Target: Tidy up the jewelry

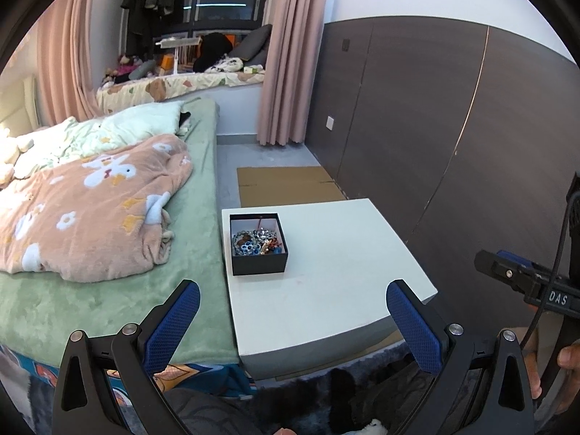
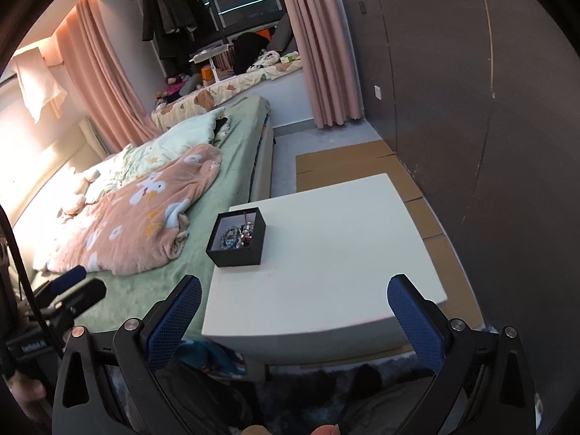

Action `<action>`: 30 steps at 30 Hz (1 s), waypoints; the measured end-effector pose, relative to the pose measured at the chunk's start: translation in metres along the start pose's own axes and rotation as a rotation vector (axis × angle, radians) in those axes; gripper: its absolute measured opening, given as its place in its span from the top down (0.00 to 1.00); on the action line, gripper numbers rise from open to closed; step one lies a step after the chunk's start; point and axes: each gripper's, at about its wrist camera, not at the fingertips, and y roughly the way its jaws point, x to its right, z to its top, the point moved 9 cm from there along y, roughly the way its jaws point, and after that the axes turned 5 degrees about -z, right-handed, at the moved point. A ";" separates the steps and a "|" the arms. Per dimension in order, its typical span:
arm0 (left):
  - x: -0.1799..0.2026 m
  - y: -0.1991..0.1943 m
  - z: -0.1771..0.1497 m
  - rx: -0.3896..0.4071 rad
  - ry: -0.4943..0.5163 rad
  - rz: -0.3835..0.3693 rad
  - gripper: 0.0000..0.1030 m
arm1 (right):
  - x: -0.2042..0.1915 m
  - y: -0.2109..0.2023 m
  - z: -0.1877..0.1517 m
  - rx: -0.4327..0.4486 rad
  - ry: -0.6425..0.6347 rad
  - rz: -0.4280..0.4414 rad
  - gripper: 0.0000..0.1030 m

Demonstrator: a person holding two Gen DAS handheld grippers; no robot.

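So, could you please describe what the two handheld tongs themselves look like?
Both look identical. The left tongs and right tongs have black angular linkage arms with silver round pivot bolts, and each finger carries a blue, mesh-textured pad. In the left wrist view, the right unit's black body shows white letters "DAS" and a black cable alongside.

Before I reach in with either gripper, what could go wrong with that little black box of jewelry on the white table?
1. The small black open-topped box sits near the white table's edge beside the bed; a nudge could tip it off.
2. The beaded jewelry looks heaped and tangled, so lifting one piece may drag others out.
3. The left gripper and right gripper are both open and aimed at the same table, so they could collide.
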 end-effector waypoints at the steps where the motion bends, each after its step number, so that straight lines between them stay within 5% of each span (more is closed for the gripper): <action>1: 0.000 -0.004 0.000 0.005 -0.002 -0.001 0.00 | 0.001 -0.004 -0.002 0.005 0.002 0.003 0.00; 30: 0.016 -0.036 -0.013 0.046 0.030 -0.001 0.00 | -0.010 -0.040 -0.019 0.092 -0.050 0.046 0.00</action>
